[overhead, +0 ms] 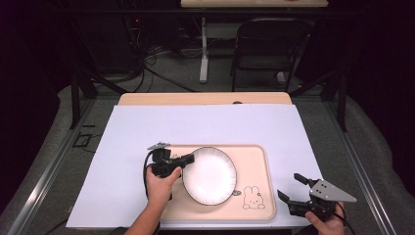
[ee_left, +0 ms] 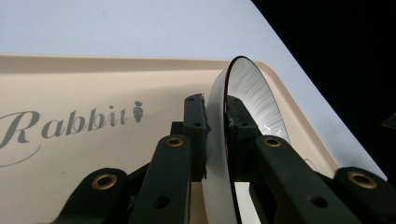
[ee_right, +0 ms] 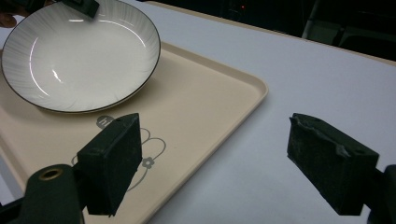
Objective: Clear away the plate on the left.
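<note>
One plate (overhead: 209, 175), one tray (overhead: 254, 159) and two hand-held grippers share a desk (overhead: 205, 122) covered by a white sheet. The white, dark-rimmed plate lies on the cream tray, which sits toward the desk's near edge. The left hand-held gripper (overhead: 187, 159), held in the left hand (overhead: 160, 183), is clamped on the plate's left rim; in the left gripper view the rim (ee_left: 219, 116) stands pinched between the two black jaws, above the printed word "Rabbit" (ee_left: 70, 126). The right hand-held gripper (overhead: 292, 187) hovers at the desk's near right corner, jaws spread wide and holding nothing, just off the tray's right edge and well apart from the plate. The right hand (overhead: 328, 224) is cut off by the bottom edge. A rabbit drawing (overhead: 252, 198) marks the tray's near right corner; in the right gripper view a jaw partly hides it.
</note>
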`<state>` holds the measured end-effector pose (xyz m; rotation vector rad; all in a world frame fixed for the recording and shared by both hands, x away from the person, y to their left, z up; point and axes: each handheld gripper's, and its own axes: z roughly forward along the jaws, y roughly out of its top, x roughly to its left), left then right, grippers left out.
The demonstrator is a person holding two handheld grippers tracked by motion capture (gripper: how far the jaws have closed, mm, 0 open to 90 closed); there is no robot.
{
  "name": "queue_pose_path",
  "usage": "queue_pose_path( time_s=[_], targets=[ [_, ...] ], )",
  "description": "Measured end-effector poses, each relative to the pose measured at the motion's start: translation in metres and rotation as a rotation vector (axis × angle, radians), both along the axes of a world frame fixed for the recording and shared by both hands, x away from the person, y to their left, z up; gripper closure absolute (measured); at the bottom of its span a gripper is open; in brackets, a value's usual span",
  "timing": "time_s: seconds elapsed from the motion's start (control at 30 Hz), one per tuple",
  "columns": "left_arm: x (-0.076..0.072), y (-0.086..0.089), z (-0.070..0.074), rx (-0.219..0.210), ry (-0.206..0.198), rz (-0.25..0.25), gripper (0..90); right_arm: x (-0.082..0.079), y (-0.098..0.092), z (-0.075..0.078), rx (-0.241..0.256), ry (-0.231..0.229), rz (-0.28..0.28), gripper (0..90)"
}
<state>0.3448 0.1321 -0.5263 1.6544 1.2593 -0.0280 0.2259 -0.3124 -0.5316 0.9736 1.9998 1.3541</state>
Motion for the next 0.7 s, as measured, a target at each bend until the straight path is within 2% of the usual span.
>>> queue_pose_path(
  time_s=[0.7],
  targets=[
    [0.007, 0.008, -0.021, 0.012, 0.057, 0.037, 83.9, 0.000, 0.000, 0.000, -0.001, -0.002, 0.002, 17.3]
  ],
)
